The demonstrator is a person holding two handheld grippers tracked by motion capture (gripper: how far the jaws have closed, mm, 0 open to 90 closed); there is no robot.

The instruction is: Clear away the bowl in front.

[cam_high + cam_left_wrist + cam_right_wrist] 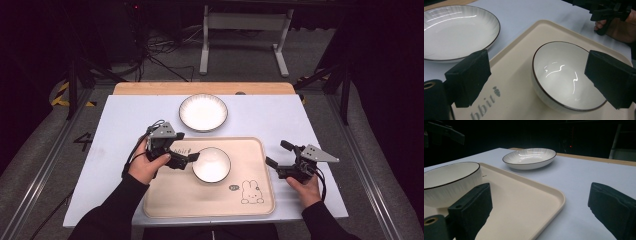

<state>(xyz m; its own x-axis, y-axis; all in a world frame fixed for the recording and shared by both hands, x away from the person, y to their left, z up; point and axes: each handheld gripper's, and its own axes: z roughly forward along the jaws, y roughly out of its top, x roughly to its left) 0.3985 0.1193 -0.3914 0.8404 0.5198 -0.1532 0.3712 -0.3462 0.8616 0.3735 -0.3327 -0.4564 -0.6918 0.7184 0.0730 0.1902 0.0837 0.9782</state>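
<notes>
A small white bowl (211,164) with a dark rim stands upright on the beige tray (170,200). My left gripper (190,159) is open just left of the bowl, its tips near the rim. In the left gripper view the bowl (564,75) lies ahead between the wide-spread jaws, and no pad presses on it. My right gripper (278,153) is open over the table beside the tray's right edge, nothing between its jaws. In the right gripper view the bowl (449,182) stands at the left on the tray (524,200).
A wide white plate (203,112) with a dark rim rests on the white table (125,130) behind the tray. A rabbit drawing (252,192) marks the tray's near right corner. A wooden strip (150,88) runs along the table's far edge.
</notes>
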